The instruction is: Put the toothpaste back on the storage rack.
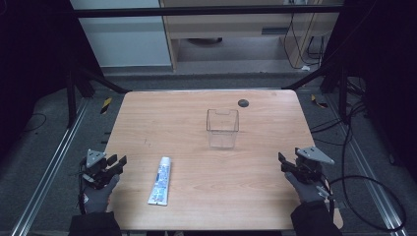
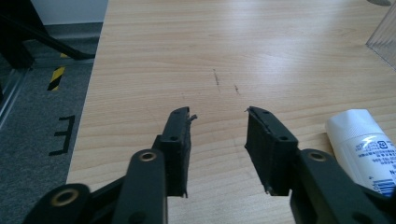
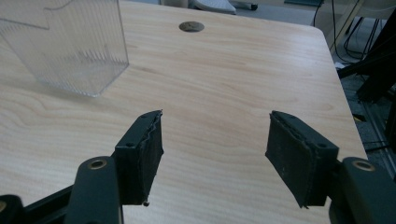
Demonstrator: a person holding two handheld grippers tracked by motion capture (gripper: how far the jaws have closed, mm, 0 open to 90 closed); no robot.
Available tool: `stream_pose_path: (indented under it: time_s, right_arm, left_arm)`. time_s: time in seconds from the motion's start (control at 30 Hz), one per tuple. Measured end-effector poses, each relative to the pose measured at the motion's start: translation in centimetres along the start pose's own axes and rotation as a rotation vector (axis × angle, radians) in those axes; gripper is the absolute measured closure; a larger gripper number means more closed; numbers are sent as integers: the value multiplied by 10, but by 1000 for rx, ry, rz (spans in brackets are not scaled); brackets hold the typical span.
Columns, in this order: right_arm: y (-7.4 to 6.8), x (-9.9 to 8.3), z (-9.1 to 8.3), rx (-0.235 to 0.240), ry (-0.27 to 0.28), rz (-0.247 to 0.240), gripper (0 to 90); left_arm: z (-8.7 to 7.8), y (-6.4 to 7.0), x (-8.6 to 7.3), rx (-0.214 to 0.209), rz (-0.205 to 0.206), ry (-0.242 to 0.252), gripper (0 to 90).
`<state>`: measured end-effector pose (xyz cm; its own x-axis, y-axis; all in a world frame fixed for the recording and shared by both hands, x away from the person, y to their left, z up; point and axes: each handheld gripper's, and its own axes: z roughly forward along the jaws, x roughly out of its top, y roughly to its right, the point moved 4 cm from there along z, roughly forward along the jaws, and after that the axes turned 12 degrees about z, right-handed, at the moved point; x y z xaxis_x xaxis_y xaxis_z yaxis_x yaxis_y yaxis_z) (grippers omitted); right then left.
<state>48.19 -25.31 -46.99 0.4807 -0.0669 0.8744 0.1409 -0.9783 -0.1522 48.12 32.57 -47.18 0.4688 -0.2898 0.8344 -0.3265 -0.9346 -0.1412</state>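
Toothpaste tube (image 1: pixel 160 180) lies just right of the gaping left tool (image 1: pixel 115 162); right tool (image 1: pixel 284 161) gapes, well apart.

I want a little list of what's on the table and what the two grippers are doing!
table: wooden
tube: white and blue, lying flat near the front
box: clear, empty, upright past the middle
left gripper: open, holding nothing, at the left edge beside the tube
right gripper: open, holding nothing, at the right edge

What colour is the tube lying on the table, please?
White with blue print; the tube shows best in the high view.
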Motion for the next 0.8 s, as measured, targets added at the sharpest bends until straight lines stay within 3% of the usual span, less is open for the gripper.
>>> stream_pose_path:
  time_s: [0.17, 0.33, 0.43, 0.6, 0.8]
  right_arm:
    - [4, -8, -6, 8, -28, -6, 358]
    - [-4, -10, -9, 28, -34, -20, 378]
    - [-10, -12, -8, 34, -48, -35, 391]
    - [-17, -14, -9, 59, -55, -39, 412]
    - [-21, -17, -10, 68, -67, -38, 419]
  left_arm:
    - [-2, 7, 0, -29, 17, -18, 710]
    - [-6, 14, -2, -89, 20, -32, 843]
    - [-6, 20, -2, -123, 43, -43, 890]
    - [-5, 27, -2, -153, 77, -65, 895]
    - [-3, 45, -5, -230, 121, -115, 897]
